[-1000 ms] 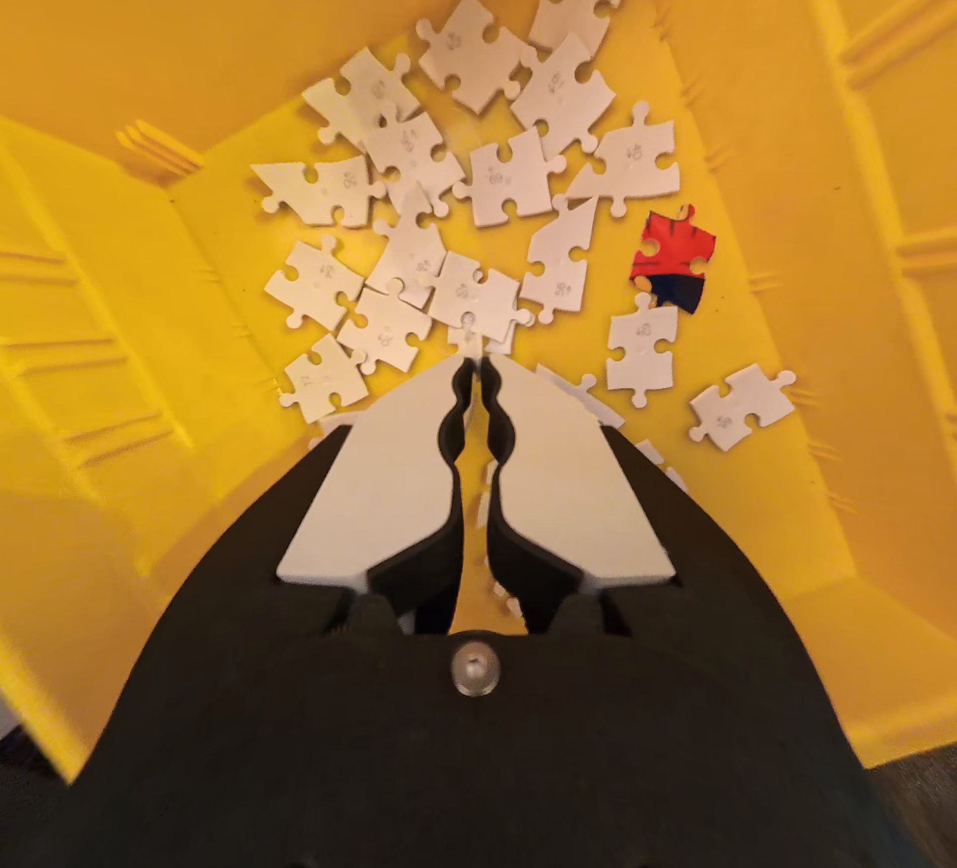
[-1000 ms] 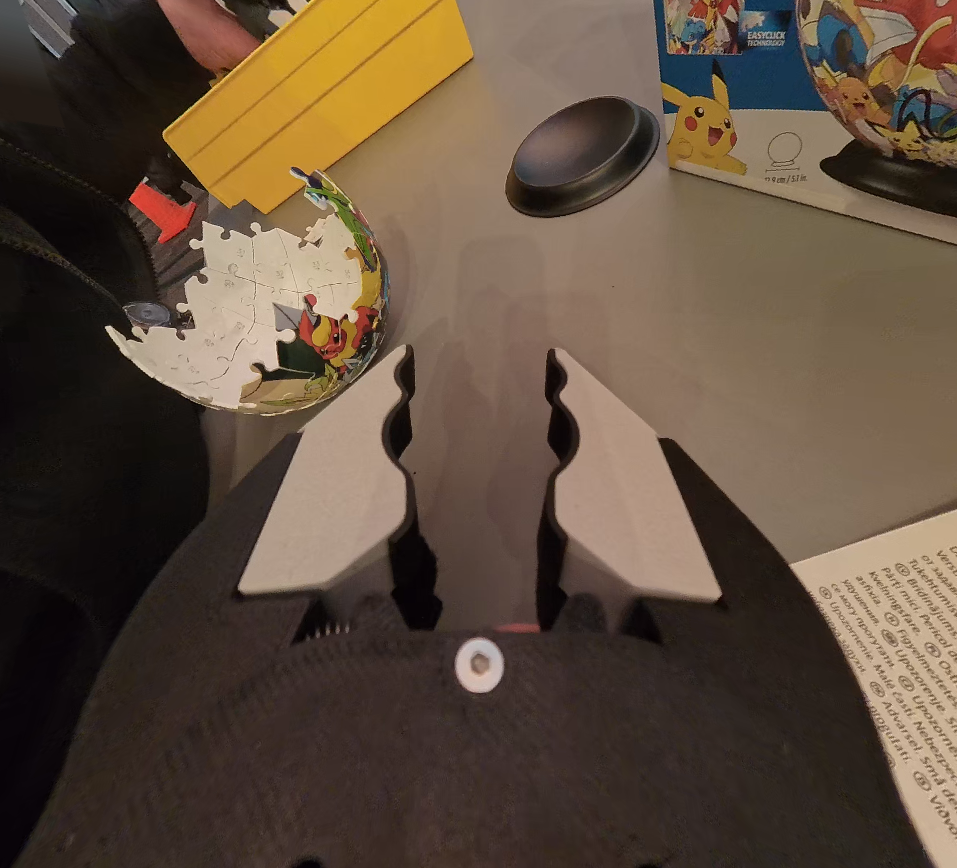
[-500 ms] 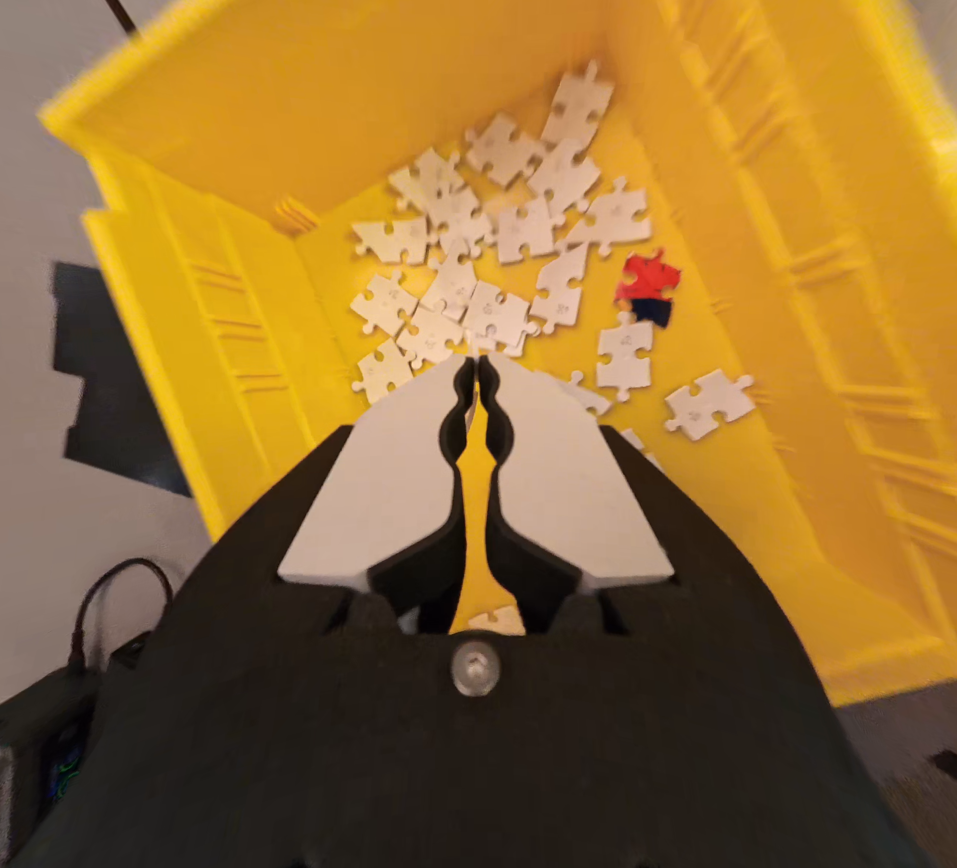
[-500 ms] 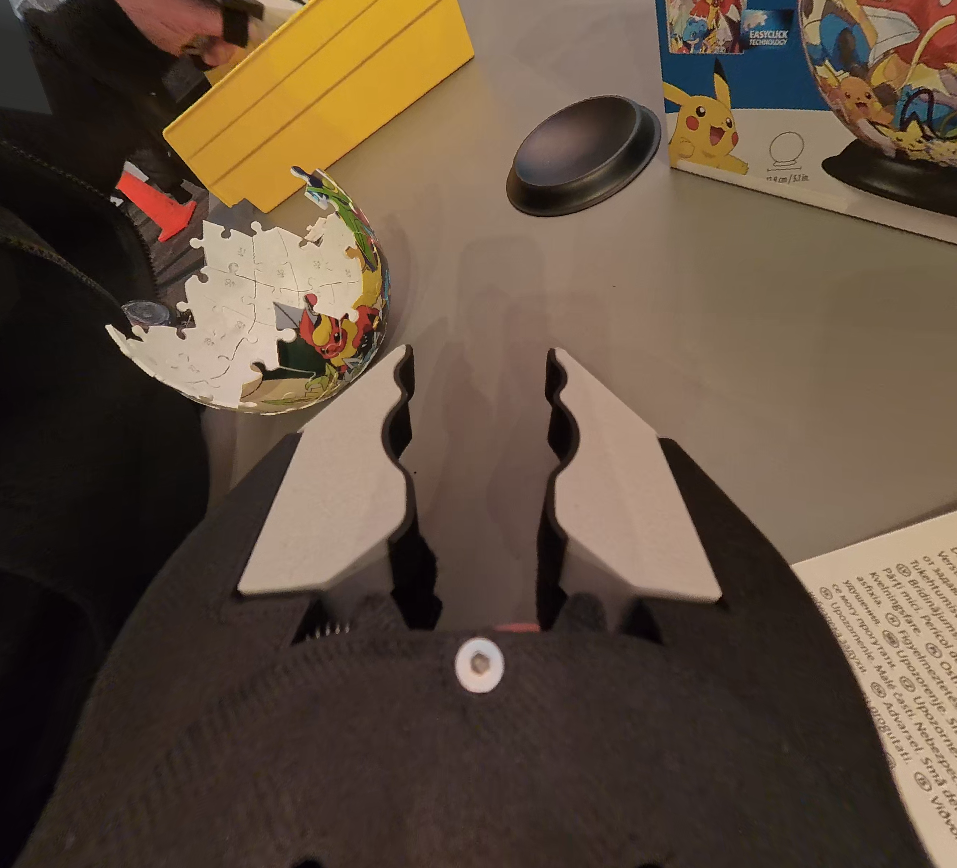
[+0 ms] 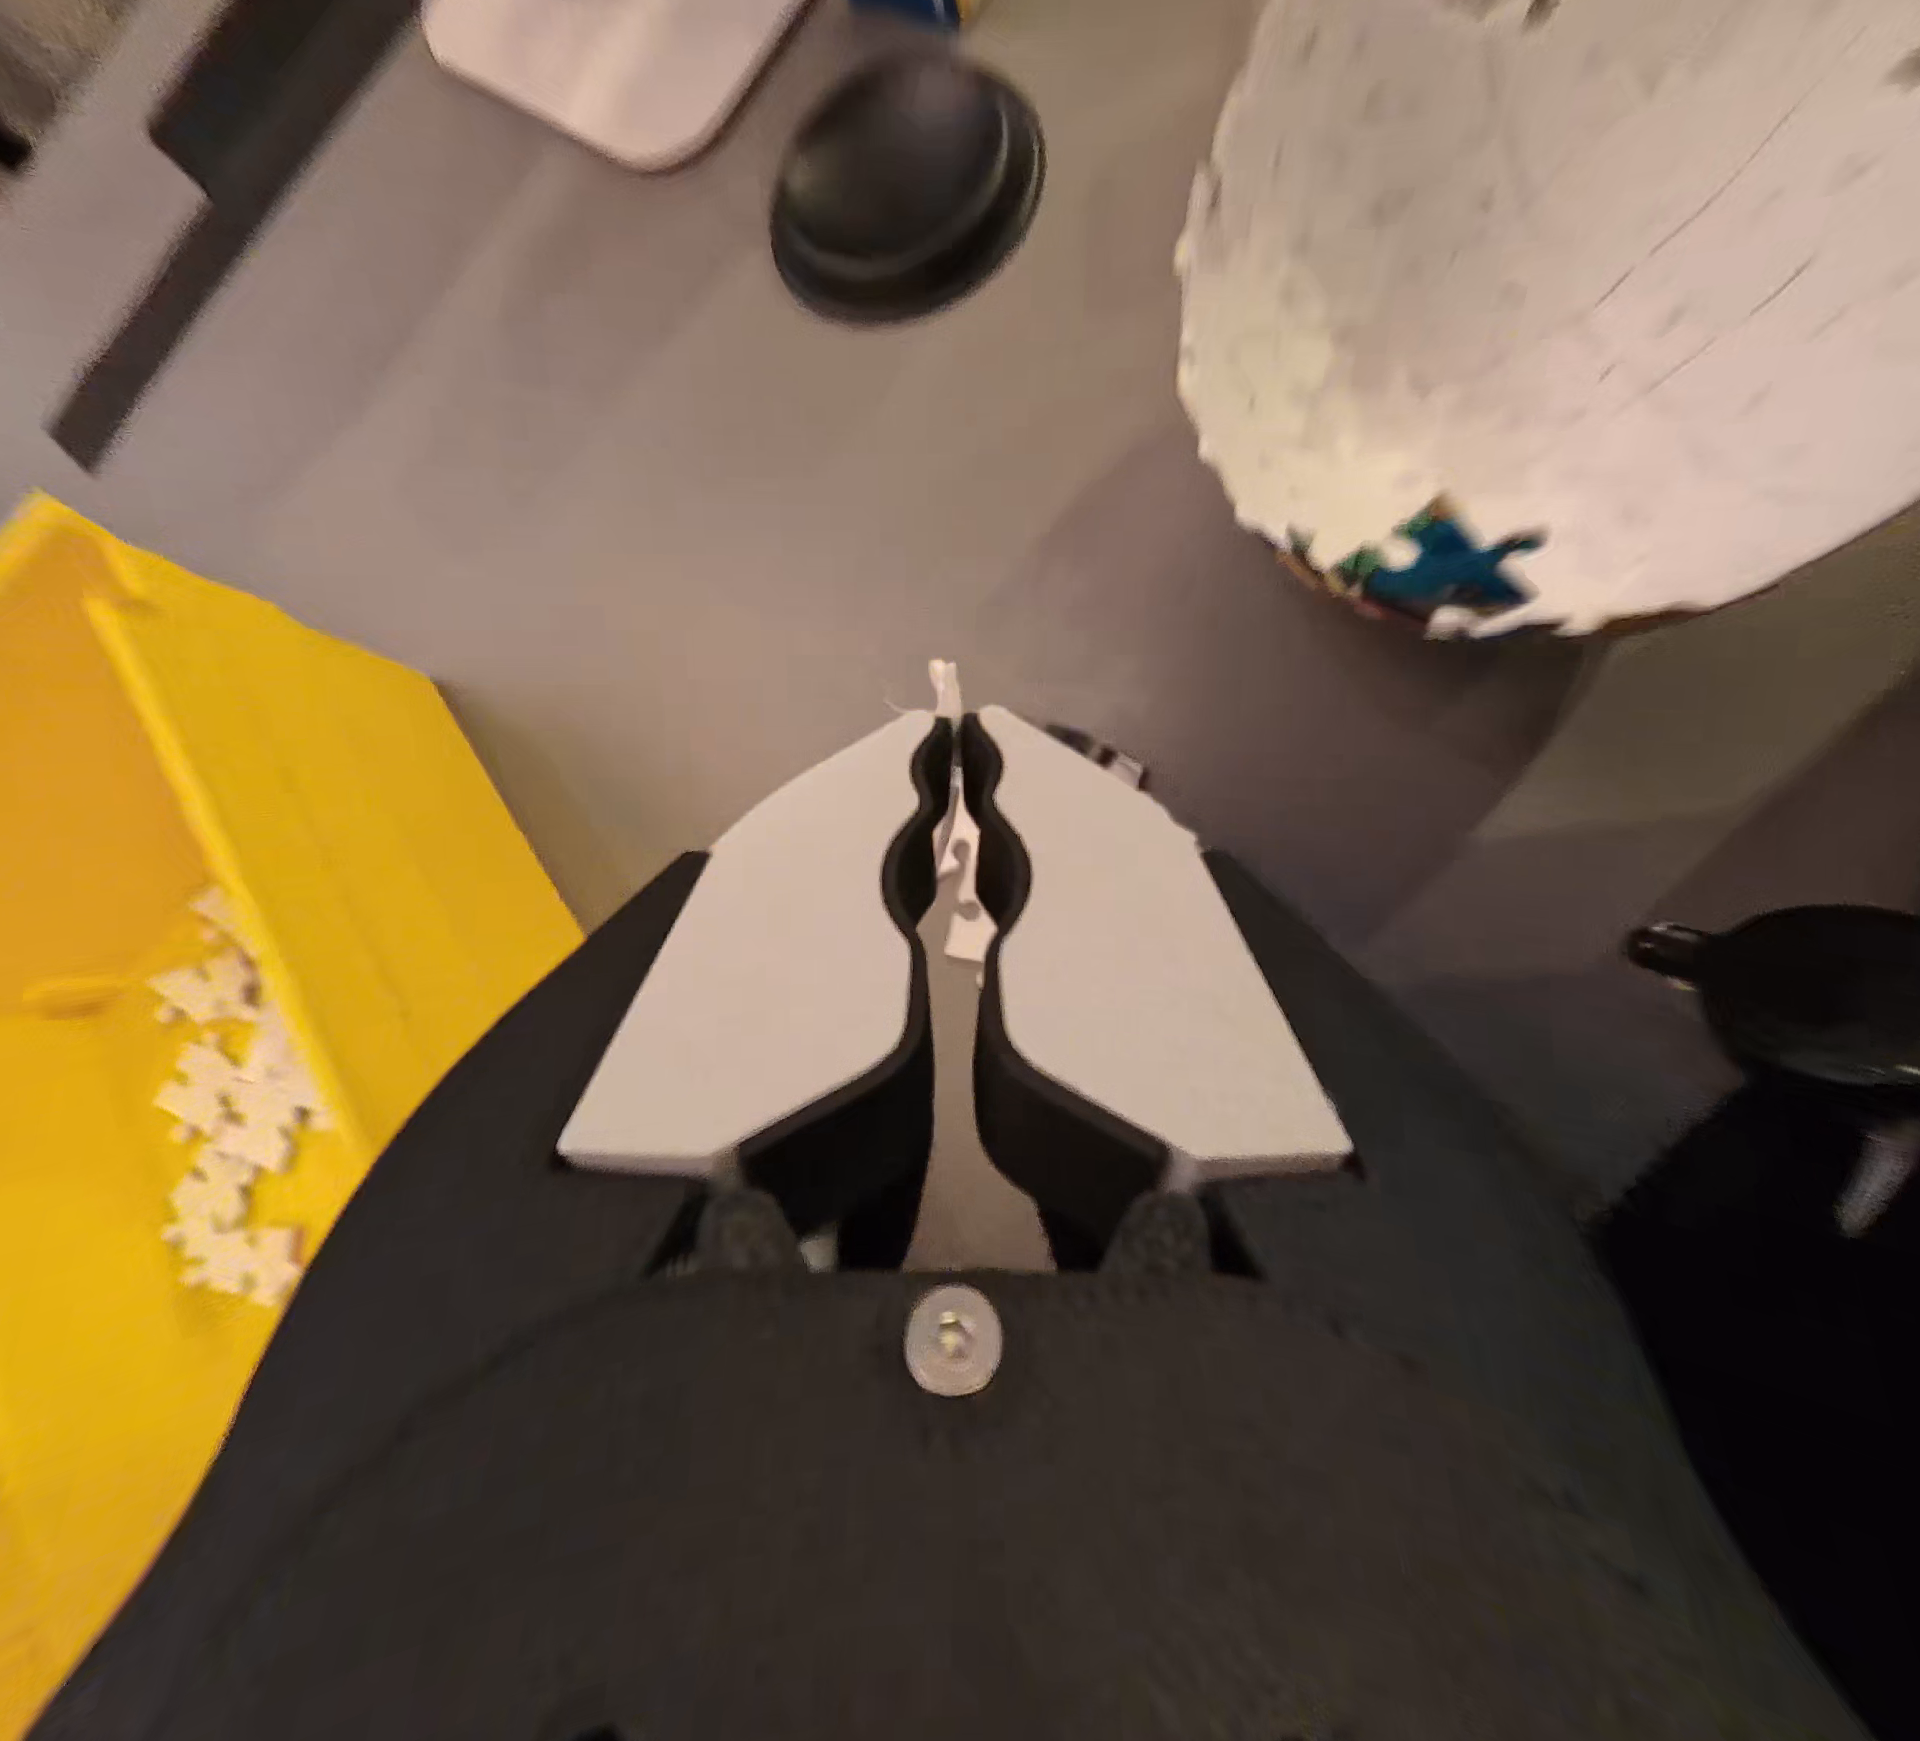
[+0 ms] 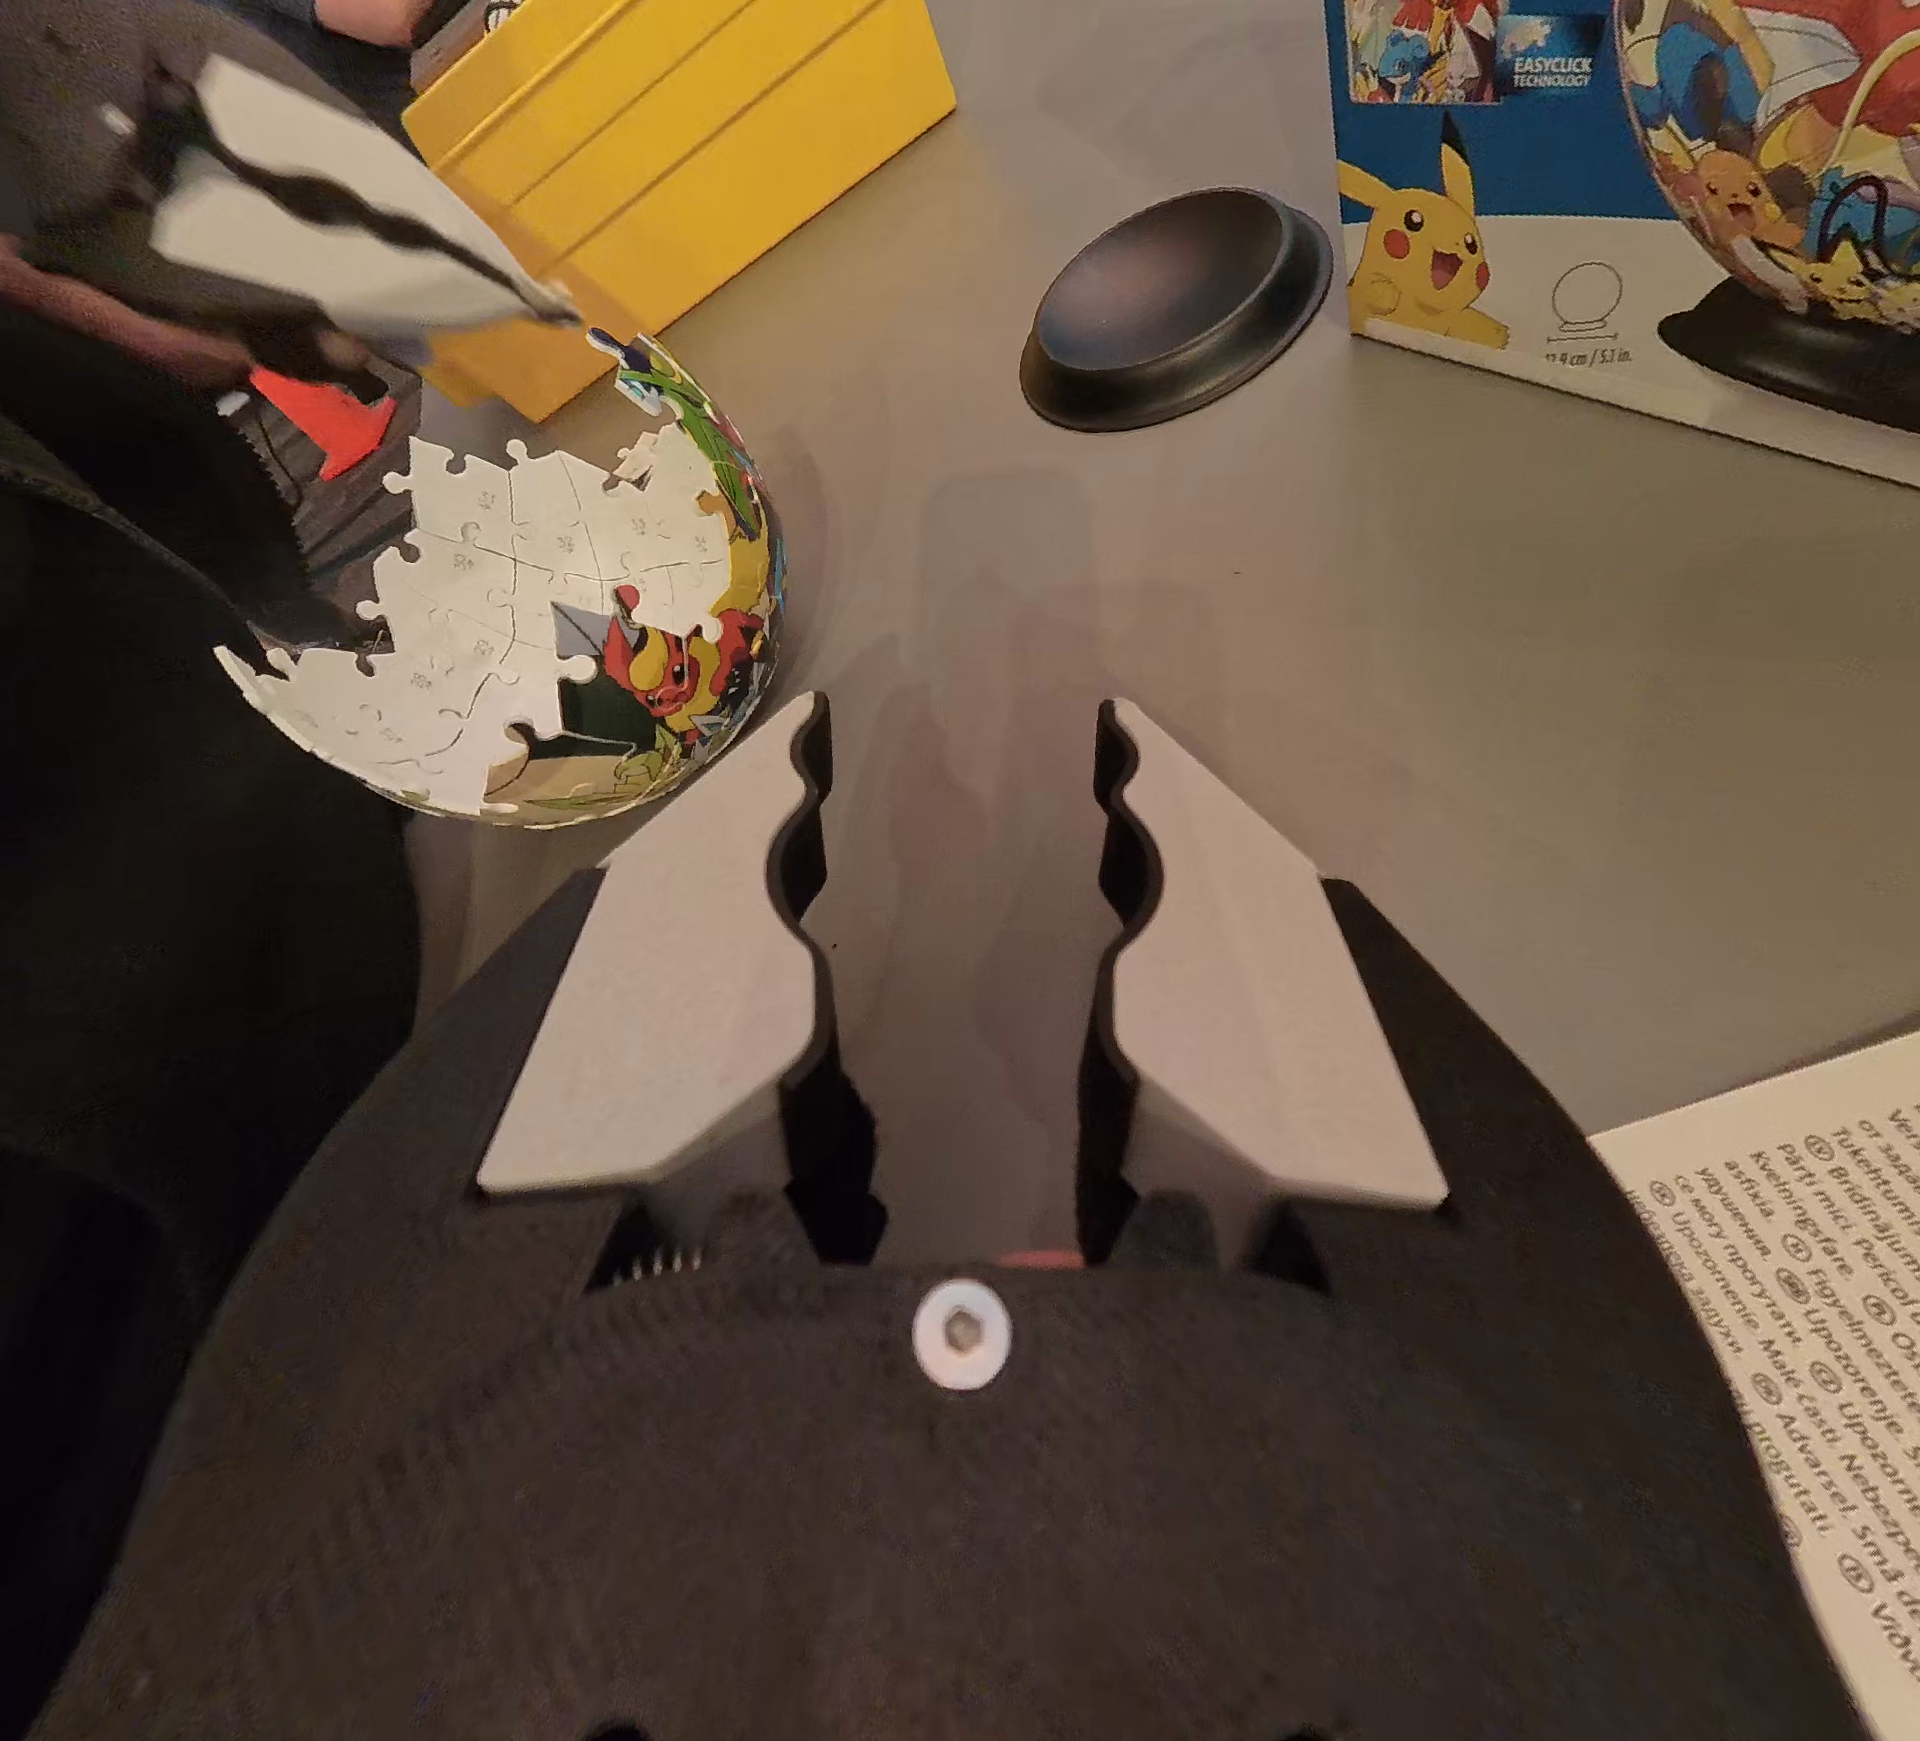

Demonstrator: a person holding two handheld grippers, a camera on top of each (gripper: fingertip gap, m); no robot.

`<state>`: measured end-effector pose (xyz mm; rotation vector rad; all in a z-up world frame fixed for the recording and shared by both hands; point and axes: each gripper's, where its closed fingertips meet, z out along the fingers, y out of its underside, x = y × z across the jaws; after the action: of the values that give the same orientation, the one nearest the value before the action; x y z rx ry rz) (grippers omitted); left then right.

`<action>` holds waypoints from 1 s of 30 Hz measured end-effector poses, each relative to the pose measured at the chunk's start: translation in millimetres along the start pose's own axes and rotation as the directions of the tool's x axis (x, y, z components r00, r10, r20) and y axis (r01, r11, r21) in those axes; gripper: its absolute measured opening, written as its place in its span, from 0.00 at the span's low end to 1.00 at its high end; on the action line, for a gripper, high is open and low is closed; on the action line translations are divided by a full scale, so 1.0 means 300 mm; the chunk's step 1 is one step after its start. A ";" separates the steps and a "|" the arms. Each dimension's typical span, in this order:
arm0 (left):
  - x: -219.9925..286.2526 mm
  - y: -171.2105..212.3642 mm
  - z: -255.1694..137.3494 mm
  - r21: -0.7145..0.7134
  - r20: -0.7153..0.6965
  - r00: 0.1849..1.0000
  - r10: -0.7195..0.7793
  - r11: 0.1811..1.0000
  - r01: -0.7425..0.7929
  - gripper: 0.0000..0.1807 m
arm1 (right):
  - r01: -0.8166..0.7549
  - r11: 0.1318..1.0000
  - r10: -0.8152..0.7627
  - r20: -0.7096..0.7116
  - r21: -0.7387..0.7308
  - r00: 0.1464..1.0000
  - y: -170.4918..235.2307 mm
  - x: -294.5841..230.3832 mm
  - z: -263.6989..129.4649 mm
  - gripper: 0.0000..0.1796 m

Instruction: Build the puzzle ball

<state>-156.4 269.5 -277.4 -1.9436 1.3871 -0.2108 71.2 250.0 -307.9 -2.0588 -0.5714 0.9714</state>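
My left gripper is shut on a white puzzle piece, held edge-on between the pads, its tip poking past the fingertips. It hangs over the grey table, between the yellow bin and the half-built puzzle ball, which lies open with its white inside up. In the right wrist view the ball rests on the table at the left, and the left gripper hovers just above its rim. My right gripper is open and empty, just right of the ball.
A black round ball stand sits mid-table, also in the left wrist view. The puzzle box stands at the back right. A printed instruction sheet lies at the right. Loose white pieces lie in the yellow bin. There is about 25 cm between the tips of the two grippers.
My left gripper has lifted out of the yellow bin with a white piece and swung right, to just above the ball. The right gripper has not moved.
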 end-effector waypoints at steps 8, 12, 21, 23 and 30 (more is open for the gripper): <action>0.049 0.115 0.098 -0.060 0.033 0.999 -0.034 0.998 0.036 0.07 | -0.005 1.000 0.005 -0.007 -0.003 1.000 0.001 0.005 0.001 0.28; 0.020 0.106 0.082 -0.016 0.066 0.997 -0.043 0.999 0.044 0.09 | -0.017 1.000 0.017 -0.017 -0.001 1.000 0.000 0.014 0.001 0.27; 0.027 0.059 -0.007 0.114 0.011 0.993 -0.121 0.986 0.119 0.12 | -0.021 1.000 0.020 -0.053 -0.019 0.998 0.007 0.030 0.009 0.27; 0.002 -0.018 -0.100 0.220 -0.024 0.988 -0.154 0.963 0.155 0.10 | -0.026 0.999 0.025 -0.057 -0.020 0.998 0.007 0.034 0.010 0.27; -0.461 -0.023 -0.278 0.227 0.170 0.972 -0.160 0.966 0.120 0.16 | -0.019 0.999 0.017 -0.061 -0.027 0.998 0.009 0.032 0.013 0.27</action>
<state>-250.3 352.9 -175.9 -1.8301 1.0595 -0.2288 74.2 256.4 -316.0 -2.1133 -0.5378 0.9132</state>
